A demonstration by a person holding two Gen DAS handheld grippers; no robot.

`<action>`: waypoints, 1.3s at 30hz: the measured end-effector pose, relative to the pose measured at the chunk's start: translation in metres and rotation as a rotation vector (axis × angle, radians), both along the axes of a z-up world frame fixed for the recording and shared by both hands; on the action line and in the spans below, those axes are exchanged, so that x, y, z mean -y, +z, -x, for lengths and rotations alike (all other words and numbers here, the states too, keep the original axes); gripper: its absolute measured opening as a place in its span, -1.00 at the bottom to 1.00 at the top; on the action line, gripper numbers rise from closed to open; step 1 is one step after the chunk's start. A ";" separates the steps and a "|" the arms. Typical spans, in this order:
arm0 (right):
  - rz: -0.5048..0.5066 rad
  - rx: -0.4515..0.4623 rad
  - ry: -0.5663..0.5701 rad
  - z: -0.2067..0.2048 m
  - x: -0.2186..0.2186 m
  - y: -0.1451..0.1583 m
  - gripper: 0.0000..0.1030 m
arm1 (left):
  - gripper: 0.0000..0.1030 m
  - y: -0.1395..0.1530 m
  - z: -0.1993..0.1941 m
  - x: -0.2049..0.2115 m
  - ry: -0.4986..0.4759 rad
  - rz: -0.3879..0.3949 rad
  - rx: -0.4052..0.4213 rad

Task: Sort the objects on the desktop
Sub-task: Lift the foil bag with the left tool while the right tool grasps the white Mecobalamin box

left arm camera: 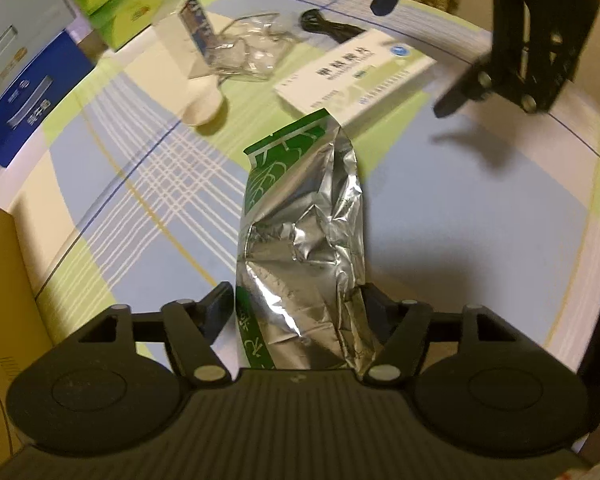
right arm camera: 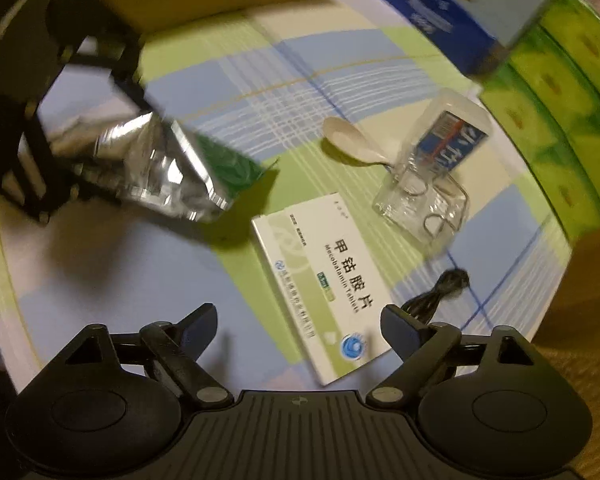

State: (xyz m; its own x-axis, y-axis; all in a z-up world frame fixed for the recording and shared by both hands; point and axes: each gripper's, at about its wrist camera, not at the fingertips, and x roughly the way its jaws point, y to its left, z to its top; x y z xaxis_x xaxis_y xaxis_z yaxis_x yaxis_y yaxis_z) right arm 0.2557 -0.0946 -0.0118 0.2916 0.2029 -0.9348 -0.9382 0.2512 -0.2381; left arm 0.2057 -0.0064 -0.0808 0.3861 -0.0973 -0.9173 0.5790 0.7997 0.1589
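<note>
The foil pouch (left arm camera: 300, 240), silver with a green printed edge, is clamped between the fingers of the left gripper (left arm camera: 300, 312) and sticks out forward from them above the checked tablecloth (left arm camera: 480, 220), its shadow falling on the cloth to its right. Beyond it in the left wrist view lie a white medicine box (left arm camera: 356, 76), a clear plastic bag (left arm camera: 252, 48), a white spoon (left arm camera: 204, 100) and a coiled black cable (left arm camera: 328, 26), while green boxes (left arm camera: 124, 4) and a blue box (left arm camera: 32, 92) stand along the far left edge; the right gripper (left arm camera: 416, 48) hangs at upper right, its fingers spread apart with nothing between them. From the right wrist view, the right gripper (right arm camera: 300, 332) is wide open above the near end of the medicine box (right arm camera: 320, 280), with the cable (right arm camera: 440, 292) just beside its right finger. The pouch (right arm camera: 160, 168) shows at left, held in the left gripper (right arm camera: 100, 148) clear of the cloth, apart from the box. The spoon (right arm camera: 348, 140) and the plastic bag (right arm camera: 424, 196) lie farther back, near a clear case holding a blue card (right arm camera: 452, 140).
</note>
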 end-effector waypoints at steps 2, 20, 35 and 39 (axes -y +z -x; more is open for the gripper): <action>0.024 0.026 0.039 -0.010 -0.005 -0.011 0.70 | 0.52 -0.001 -0.006 0.000 0.007 0.011 0.001; -0.014 -0.236 -0.382 -0.029 0.011 -0.034 0.32 | 0.26 -0.009 -0.025 -0.013 0.102 0.144 -0.067; -0.179 -0.307 -0.755 0.085 0.047 -0.029 0.33 | 0.11 0.006 0.058 -0.021 0.339 0.174 -0.117; -0.210 -0.238 -0.787 0.105 0.045 -0.031 0.33 | 0.19 0.007 0.062 -0.025 0.387 0.221 -0.117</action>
